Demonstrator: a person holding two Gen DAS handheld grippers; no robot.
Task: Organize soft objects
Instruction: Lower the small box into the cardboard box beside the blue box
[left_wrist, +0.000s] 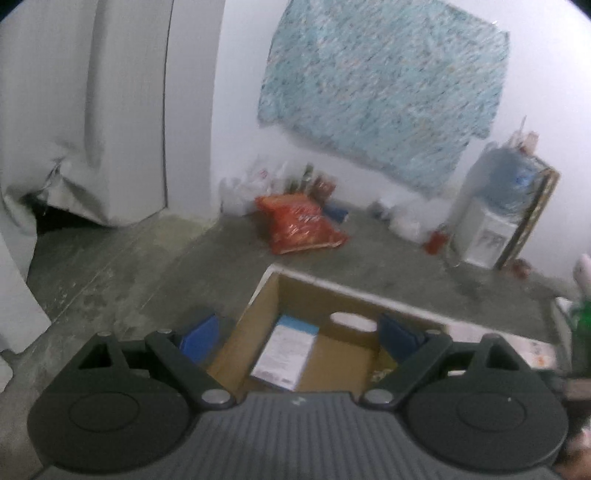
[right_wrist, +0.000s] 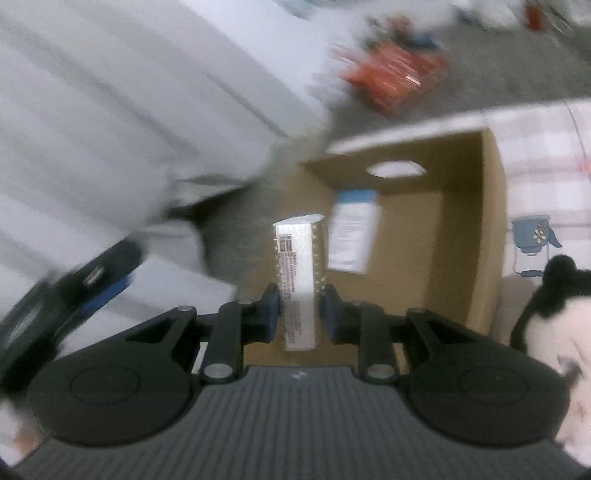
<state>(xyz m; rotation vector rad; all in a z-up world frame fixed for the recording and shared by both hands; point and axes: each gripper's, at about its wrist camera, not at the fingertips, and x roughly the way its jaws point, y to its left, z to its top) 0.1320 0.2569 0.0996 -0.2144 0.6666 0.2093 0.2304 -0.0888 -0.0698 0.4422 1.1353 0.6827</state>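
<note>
One packet (left_wrist: 284, 350) lies in the box (left_wrist: 258, 306); the right hand-held gripper (right_wrist: 300, 314) clasps another pack (right_wrist: 300, 273), the left hand-held gripper (left_wrist: 299, 332) gapes empty; a plush toy (right_wrist: 554, 314) waits.

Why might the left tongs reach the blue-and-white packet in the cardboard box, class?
Probably yes: the left tongs hang open over the open-topped cardboard box, and the blue-and-white packet lies uncovered on its floor, nothing between them.

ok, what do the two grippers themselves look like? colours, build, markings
Both match. The left gripper and right gripper have a dark grey ribbed body with a small pale mark at its front edge, two black round discs, black linkage arms on silver pivot pins, and blue pads on the jaws. No cables, sleeves or hands are visible.
</note>
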